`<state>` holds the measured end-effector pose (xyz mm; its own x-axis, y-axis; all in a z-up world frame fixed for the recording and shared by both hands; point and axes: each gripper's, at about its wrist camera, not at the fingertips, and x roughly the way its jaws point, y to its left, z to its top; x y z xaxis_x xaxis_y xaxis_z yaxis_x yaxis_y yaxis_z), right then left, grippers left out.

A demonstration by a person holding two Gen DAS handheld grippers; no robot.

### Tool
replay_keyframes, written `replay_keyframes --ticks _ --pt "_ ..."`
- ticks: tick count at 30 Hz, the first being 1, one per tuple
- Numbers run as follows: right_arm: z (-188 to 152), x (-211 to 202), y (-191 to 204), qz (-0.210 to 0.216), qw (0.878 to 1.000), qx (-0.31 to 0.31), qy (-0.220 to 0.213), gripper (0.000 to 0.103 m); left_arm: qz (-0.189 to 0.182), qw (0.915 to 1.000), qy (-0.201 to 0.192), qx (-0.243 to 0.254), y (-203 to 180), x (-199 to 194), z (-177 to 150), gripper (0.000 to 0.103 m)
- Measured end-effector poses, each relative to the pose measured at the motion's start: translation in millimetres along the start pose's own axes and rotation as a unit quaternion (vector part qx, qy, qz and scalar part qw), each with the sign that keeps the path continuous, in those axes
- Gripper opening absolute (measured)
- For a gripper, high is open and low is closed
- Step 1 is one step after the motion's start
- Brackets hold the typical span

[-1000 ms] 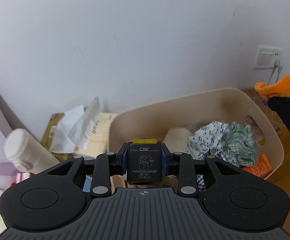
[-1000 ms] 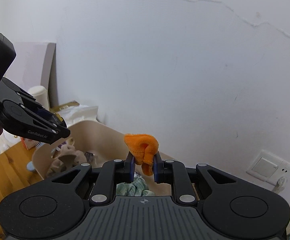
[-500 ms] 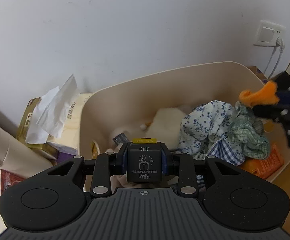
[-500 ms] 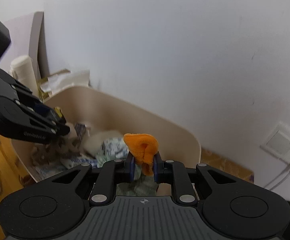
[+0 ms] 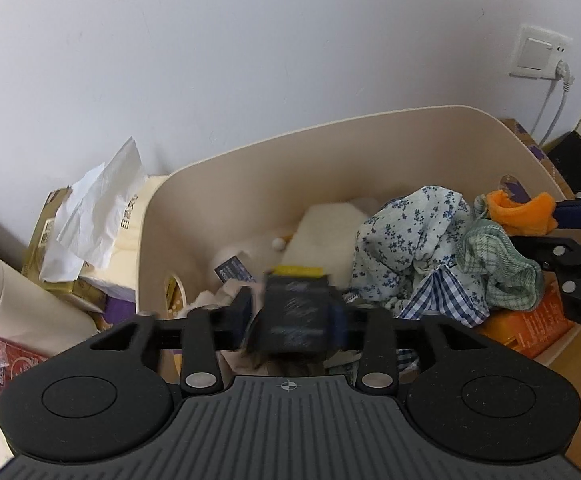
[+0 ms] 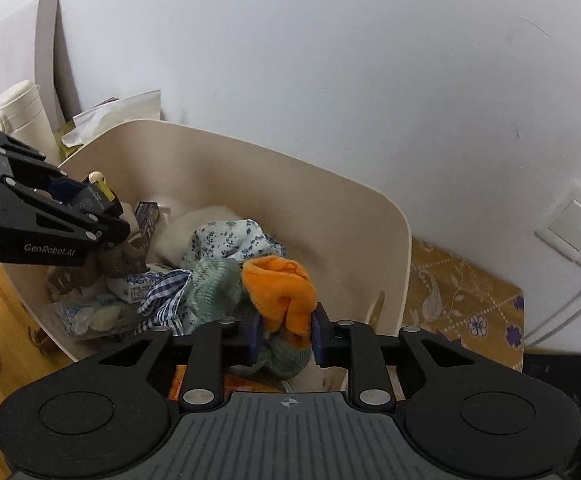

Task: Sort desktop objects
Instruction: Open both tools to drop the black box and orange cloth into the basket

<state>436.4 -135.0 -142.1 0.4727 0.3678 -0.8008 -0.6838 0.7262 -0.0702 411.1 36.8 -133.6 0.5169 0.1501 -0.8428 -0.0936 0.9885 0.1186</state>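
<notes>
1. My left hand-held gripper [image 5: 296, 316] – jaws opening, blurred black box [image 5: 296, 312] between them, over the beige bin [image 5: 330, 152].
2. My right hand-held gripper [image 6: 284, 334] – jaws opening around the orange cloth [image 6: 278, 288], on the bin's clothes.

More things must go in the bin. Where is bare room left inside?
Bare room: the beige bin's left inner wall, above the tape roll, and its back wall. Crowded: the right half, with the floral cloth, green cloth and orange cloth.
</notes>
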Motion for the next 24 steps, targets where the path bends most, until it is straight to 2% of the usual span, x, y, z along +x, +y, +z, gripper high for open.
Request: replay_keyframes --ticks 1,2,6,11,24 --pt "-0.4 -1.6 -0.5 0.001 1.0 0.003 -0.001 0.038 0.001 1.0 0.004 -0.003 0.8 0.9 -0.1 0.065" --pt "-0.1 -3.7 -1.1 0.001 1.0 0.005 -0.002 0.039 0.002 1.0 0.007 -0.006 1.5 1.7 -0.4 0.068" --pt "1.6 -12.7 -4.2 -0.001 1.0 0.015 -0.008 0.051 0.007 0.9998 0.016 -0.009 2.6 3.4 -3.1 0.07" --pt "2.0 -28.7 -10.6 0.001 0.999 0.043 -0.02 0.072 0.008 0.9997 0.014 -0.021 4.1 -1.9 -5.5 0.077" --pt "-0.3 -69.2 -10.6 0.003 0.996 0.071 -0.051 0.085 0.003 0.9993 -0.01 -0.035 -0.7 -46.2 -9.2 0.08"
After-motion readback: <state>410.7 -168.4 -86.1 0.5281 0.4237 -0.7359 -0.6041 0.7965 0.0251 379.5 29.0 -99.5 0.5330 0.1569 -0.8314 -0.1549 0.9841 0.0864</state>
